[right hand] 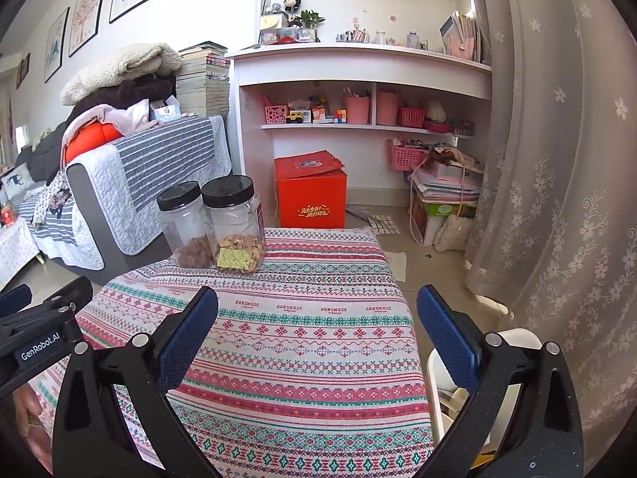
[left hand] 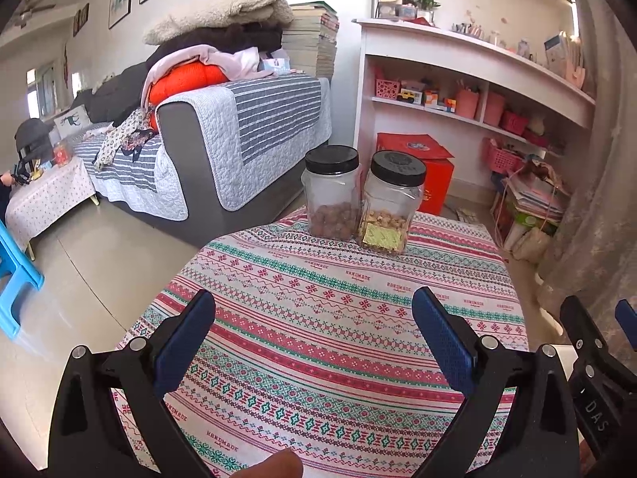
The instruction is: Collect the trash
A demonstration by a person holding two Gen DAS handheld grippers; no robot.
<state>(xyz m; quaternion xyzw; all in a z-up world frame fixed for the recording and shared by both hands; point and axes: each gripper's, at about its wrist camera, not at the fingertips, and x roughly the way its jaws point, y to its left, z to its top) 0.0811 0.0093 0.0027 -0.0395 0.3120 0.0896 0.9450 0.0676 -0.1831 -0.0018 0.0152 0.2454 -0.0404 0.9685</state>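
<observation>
My left gripper (left hand: 314, 318) is open and empty above the patterned tablecloth (left hand: 338, 318). My right gripper (right hand: 318, 314) is open and empty over the same cloth (right hand: 298, 318), near its right edge. A white bin (right hand: 442, 382) with scraps inside stands on the floor just right of the table, behind my right gripper's right finger. Two clear jars with black lids stand at the table's far edge: one with brown nuts (left hand: 332, 195) and one with pale nuts and a yellow label (left hand: 388, 207). They also show in the right wrist view (right hand: 187, 227) (right hand: 239, 227). No loose trash shows on the cloth.
A grey sofa (left hand: 191, 167) with striped covers and piled clothes stands left. A red box (right hand: 312, 193), a white shelf unit (right hand: 358, 91) and stacked papers (right hand: 446, 195) lie beyond the table. A lace curtain (right hand: 557, 199) hangs at right. A blue stool (left hand: 16, 279) stands far left.
</observation>
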